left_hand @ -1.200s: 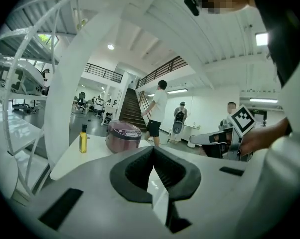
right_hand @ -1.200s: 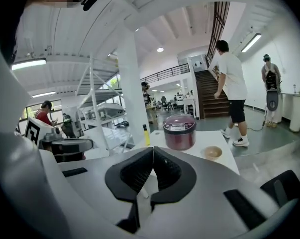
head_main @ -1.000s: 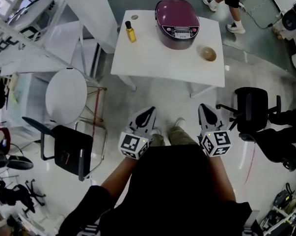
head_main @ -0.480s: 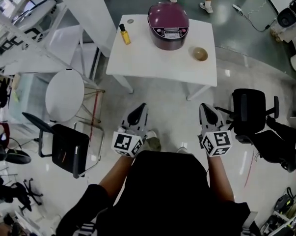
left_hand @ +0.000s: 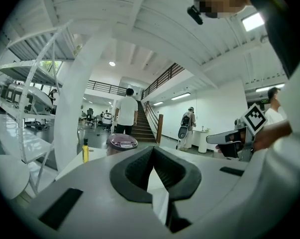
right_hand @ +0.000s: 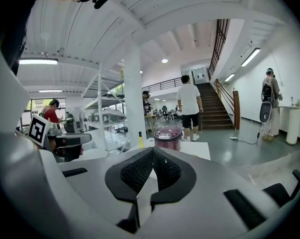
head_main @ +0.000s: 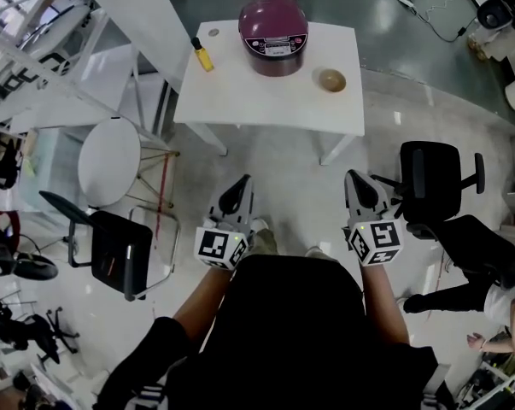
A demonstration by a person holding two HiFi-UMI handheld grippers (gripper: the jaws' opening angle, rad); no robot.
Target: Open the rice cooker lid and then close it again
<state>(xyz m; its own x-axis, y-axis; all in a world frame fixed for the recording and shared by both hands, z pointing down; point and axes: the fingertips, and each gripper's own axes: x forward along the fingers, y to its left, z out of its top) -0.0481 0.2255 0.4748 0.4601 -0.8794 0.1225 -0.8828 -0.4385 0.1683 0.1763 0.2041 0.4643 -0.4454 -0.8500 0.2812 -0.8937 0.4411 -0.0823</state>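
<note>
1. the left claw [head_main: 239, 188] is being held shut, its jaws pressed together at the tips and nothing being gripped between them. in the left gripper view its ribbed pads [left_hand: 137, 171] are being shown meeting in a point.
2. the right claw [head_main: 359, 184] is being held shut in the same way and is empty. its dark pads [right_hand: 139, 172] are being shown closed tip to tip in the right gripper view.
3. the two claws are being held side by side and apart, over the pale floor [head_main: 300, 186].
4. the rice cooker [head_main: 273, 35] is being left untouched well ahead of both claws, between their two lines and a little nearer the left claw's. it is standing on the far part of a white table [head_main: 274, 105] with its lid down.
5. a yellow bottle [head_main: 202, 55] is being seen on the same table, ahead and to the left of the left claw. a small bowl [head_main: 331, 80] is being seen ahead of the right claw, just right of the cooker.
6. a black office chair [head_main: 428, 178] is standing just to the right of the right claw. another black chair [head_main: 112, 250] and a round white stool [head_main: 109, 162] are standing to the left of the left claw.
7. beyond the table, far ahead of the claws, a person in a white top [right_hand: 191, 103] is being seen standing near a staircase [right_hand: 217, 106].
</note>
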